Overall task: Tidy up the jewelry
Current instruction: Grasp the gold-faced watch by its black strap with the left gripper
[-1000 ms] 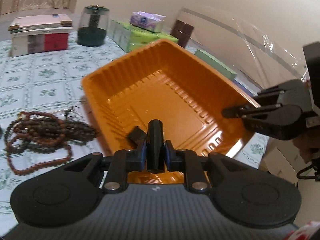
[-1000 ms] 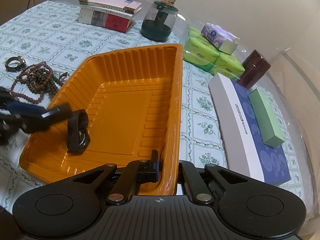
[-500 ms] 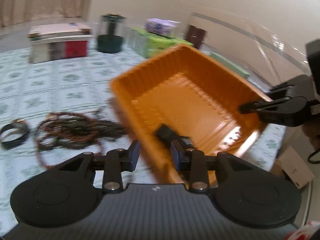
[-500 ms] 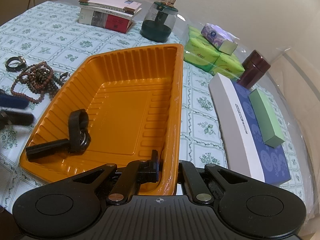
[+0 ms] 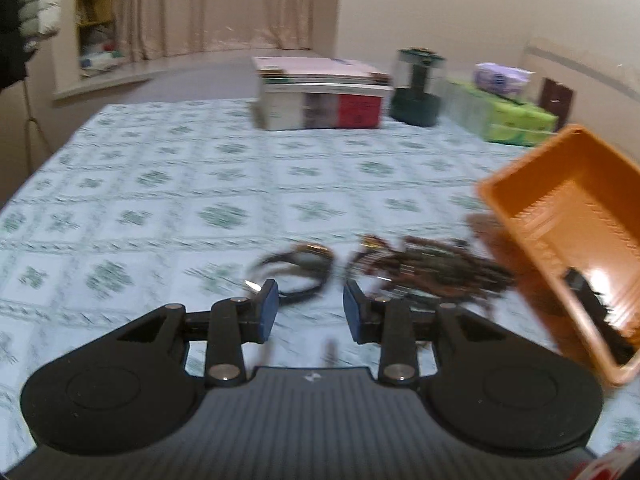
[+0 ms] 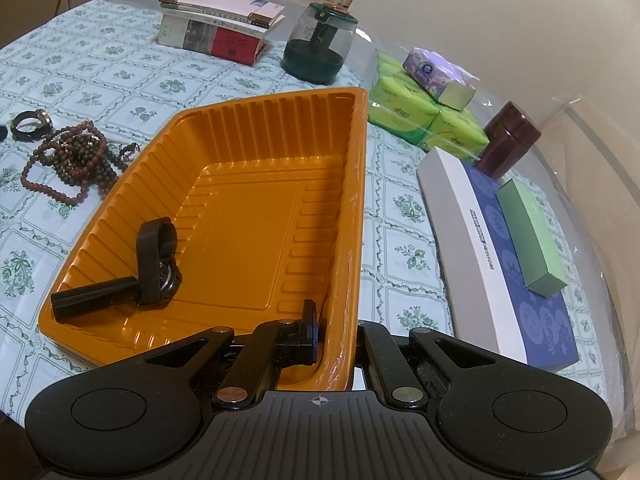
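Observation:
An orange tray [image 6: 352, 168] sits on the tablecloth; it also shows at the right in the left wrist view [image 5: 516, 212]. A black watch [image 6: 148, 264] lies in its near left corner. My right gripper [image 6: 340, 332] is shut on the tray's near right wall. My left gripper [image 5: 308, 312] is open and empty above the cloth. Just ahead of it lie a dark ring-shaped bracelet [image 5: 296, 268] and a heap of brown bead strings [image 5: 432, 268]. Both also show left of the tray in the right wrist view, the bracelet [image 6: 30, 124] and the beads [image 6: 76, 156].
A stack of books [image 6: 224, 28], a dark green glass jar [image 6: 320, 48], green tissue packs [image 6: 420, 112], a brown canister [image 6: 508, 140] and a long white-blue box [image 6: 504, 264] with a green box [image 6: 532, 236] stand behind and right of the tray.
My left gripper let go of the black watch in the tray, opened, and swung left out of the tray toward the bracelet and beads. My right gripper kept its hold on the tray wall.

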Action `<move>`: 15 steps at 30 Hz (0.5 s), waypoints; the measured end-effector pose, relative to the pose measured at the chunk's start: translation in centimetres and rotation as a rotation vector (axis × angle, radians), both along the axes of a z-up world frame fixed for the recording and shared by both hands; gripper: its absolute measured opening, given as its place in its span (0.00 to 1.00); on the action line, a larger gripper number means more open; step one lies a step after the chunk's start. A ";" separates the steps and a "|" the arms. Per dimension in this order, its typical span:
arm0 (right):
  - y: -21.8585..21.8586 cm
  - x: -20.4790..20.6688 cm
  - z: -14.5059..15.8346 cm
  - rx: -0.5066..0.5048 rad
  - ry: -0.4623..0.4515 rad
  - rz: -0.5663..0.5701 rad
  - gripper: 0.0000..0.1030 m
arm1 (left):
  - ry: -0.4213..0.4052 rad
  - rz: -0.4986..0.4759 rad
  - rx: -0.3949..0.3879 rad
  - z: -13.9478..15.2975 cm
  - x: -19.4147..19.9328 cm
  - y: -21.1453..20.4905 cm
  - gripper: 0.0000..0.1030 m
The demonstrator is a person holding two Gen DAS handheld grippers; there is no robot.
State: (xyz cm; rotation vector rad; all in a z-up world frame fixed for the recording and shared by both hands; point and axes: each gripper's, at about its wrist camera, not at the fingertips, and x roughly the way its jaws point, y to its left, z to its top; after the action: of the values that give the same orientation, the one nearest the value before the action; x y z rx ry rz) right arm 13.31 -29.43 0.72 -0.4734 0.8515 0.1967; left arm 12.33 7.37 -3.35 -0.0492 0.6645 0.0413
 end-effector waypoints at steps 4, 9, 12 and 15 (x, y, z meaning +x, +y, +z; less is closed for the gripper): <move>0.0 0.0 0.0 -0.001 0.000 0.000 0.03 | 0.023 0.042 -0.004 -0.8 2.1 2.1 0.31; 0.0 0.1 0.0 -0.002 0.003 -0.001 0.03 | 0.094 0.030 -0.017 -2.1 4.4 3.3 0.30; 0.0 0.1 0.0 -0.003 0.003 -0.002 0.03 | 0.121 0.019 -0.021 -2.5 5.0 3.6 0.22; 0.0 0.1 -0.1 -0.003 0.003 -0.001 0.03 | 0.132 0.007 -0.023 -2.6 5.1 3.7 0.12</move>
State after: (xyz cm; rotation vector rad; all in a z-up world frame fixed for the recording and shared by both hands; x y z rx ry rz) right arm 13.44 -29.47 0.66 -0.4750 0.8548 0.1951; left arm 17.47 11.09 -5.94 -0.0716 0.7966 0.0442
